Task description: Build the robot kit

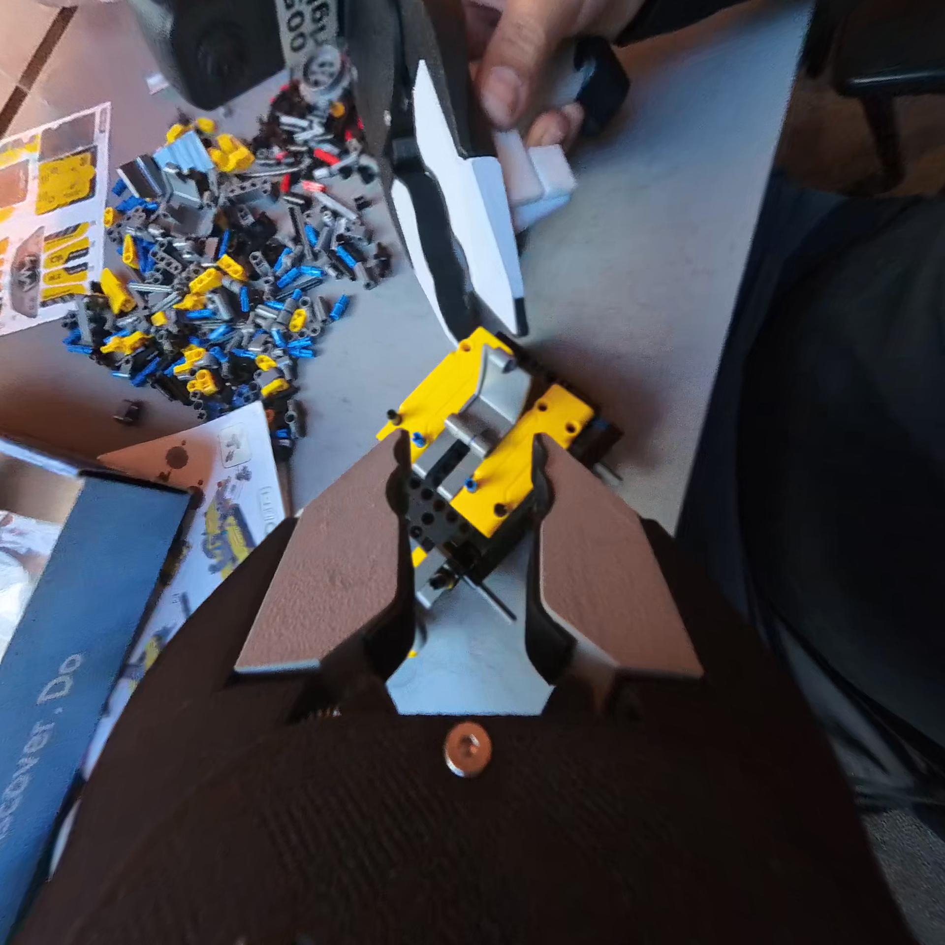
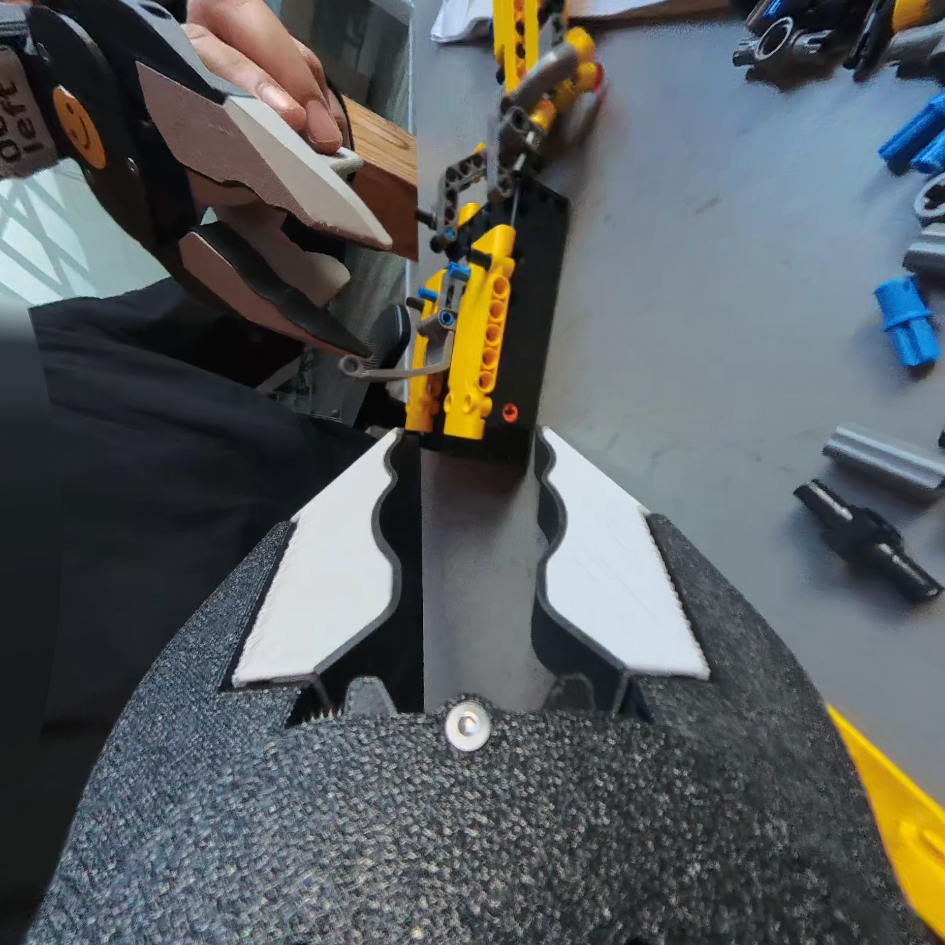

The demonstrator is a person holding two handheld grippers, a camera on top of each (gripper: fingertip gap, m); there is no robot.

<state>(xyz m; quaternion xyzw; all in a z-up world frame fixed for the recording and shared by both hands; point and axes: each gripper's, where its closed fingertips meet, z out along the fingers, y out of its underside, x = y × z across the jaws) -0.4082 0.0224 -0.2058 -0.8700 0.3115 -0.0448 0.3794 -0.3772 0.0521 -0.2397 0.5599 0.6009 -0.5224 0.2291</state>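
Grey worktop (image 1: 588,307) carried everything. Blue box (image 1: 76,639) and printed instruction sheets (image 1: 240,475) lay at its left side. Large heap of loose blue, yellow, grey and black building pieces (image 1: 220,286) sat beyond them. Yellow-and-black built model (image 1: 491,460) stood near the worktop's edge, well apart from the heap. Left gripper (image 1: 468,445), brown fingers apart, straddled the model's near end; contact could not be told. Right gripper (image 2: 468,434), white fingers apart, sat just short of the model's (image 2: 480,337) black end. Loose pins (image 2: 905,322) lay to its right.
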